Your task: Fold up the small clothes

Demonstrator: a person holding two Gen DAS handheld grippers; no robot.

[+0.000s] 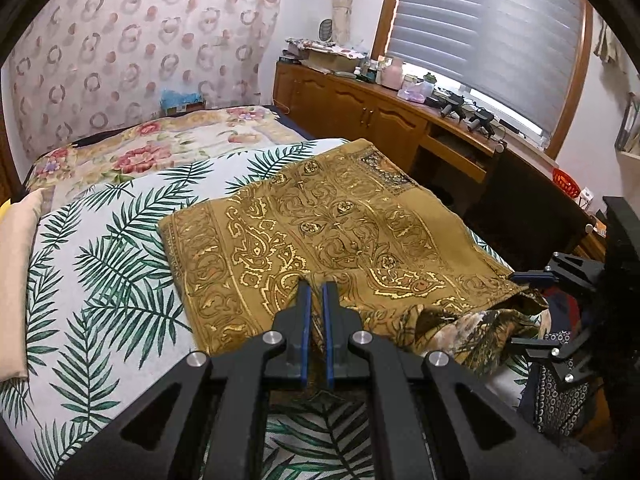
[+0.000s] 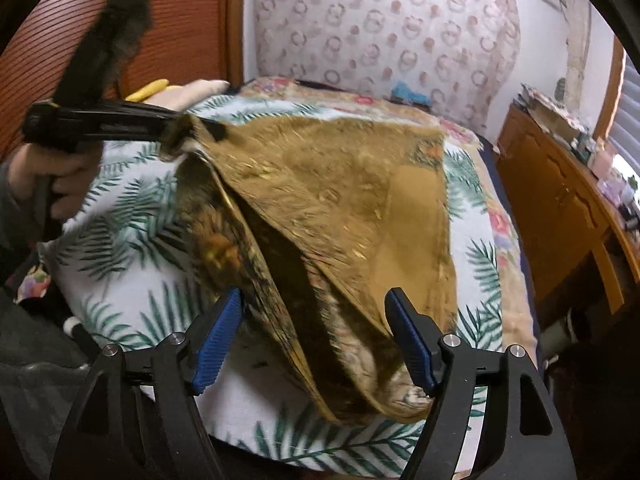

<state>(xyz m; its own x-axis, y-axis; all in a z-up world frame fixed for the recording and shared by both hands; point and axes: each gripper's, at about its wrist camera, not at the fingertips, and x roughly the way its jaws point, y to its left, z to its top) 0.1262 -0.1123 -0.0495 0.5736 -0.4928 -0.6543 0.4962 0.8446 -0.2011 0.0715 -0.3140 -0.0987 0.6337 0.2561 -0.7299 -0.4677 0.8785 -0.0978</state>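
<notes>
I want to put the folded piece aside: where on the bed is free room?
Free: the palm-leaf sheet between the mustard cloth and the beige pillow, and the floral blanket beyond. Crowded: the cloth's bunched edge, near the right claw.

Bedroom. Bed [image 1: 100, 264] fills centre frame, palm-leaf sheet over a floral quilt [image 1: 160, 148]. Wallpaper [image 1: 132, 40] with ring pattern, upper left. Wooden cabinet [image 1: 360, 108] runs along the right, top cluttered. Window [image 1: 492, 28] upper right, blinds down, daylight along their lower edge. Ribbed reddish door [image 2: 160, 20], upper left in right view.
</notes>
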